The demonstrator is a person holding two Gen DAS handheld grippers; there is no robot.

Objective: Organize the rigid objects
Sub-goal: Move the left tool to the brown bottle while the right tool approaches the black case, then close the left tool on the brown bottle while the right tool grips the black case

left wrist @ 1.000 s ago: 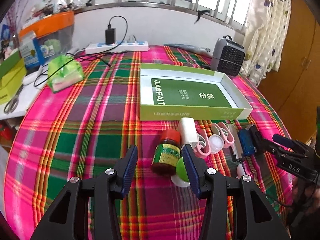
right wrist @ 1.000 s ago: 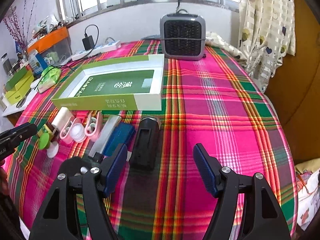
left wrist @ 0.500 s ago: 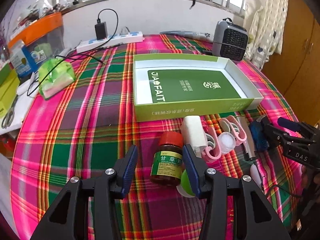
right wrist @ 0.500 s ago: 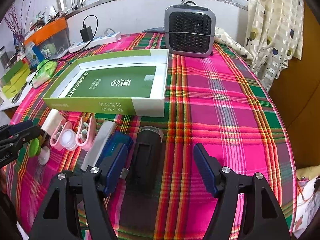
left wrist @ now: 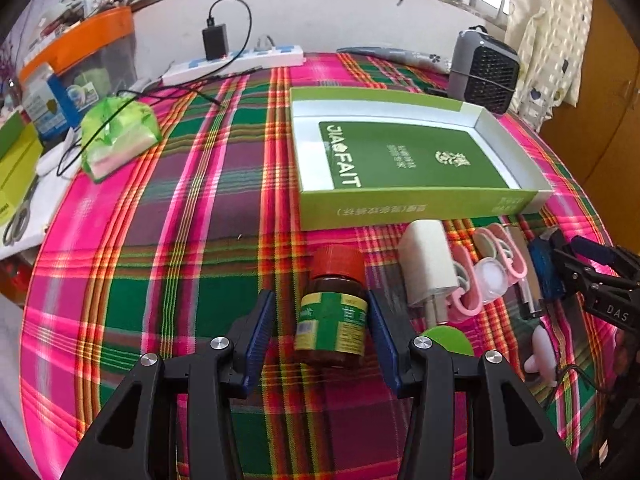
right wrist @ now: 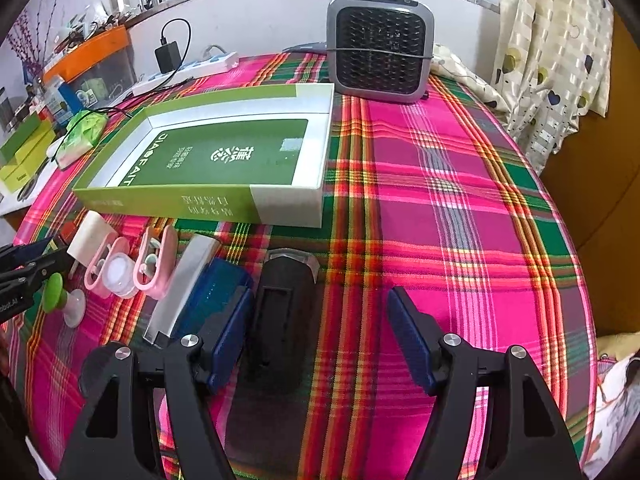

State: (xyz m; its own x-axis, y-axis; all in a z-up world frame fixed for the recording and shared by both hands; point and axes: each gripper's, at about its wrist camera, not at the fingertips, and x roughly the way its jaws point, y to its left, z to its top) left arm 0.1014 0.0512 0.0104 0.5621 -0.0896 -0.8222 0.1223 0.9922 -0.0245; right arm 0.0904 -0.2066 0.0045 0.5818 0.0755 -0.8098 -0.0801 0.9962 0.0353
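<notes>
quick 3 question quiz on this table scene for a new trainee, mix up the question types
1. True or false: the brown glass bottle with the red cap lies between the open jaws of the left gripper.
2. Multiple choice: what is inside the shallow green and white cardboard box? A) the white plug adapter B) the black rectangular device C) none of the loose items
3. Fill in: the right gripper has its jaws open, with the ____ rectangular device lying between them, near its left finger.

Key: 1 true; 2 C, the white plug adapter and the other items lie on the plaid tablecloth in front of the box; 3 black.
</notes>
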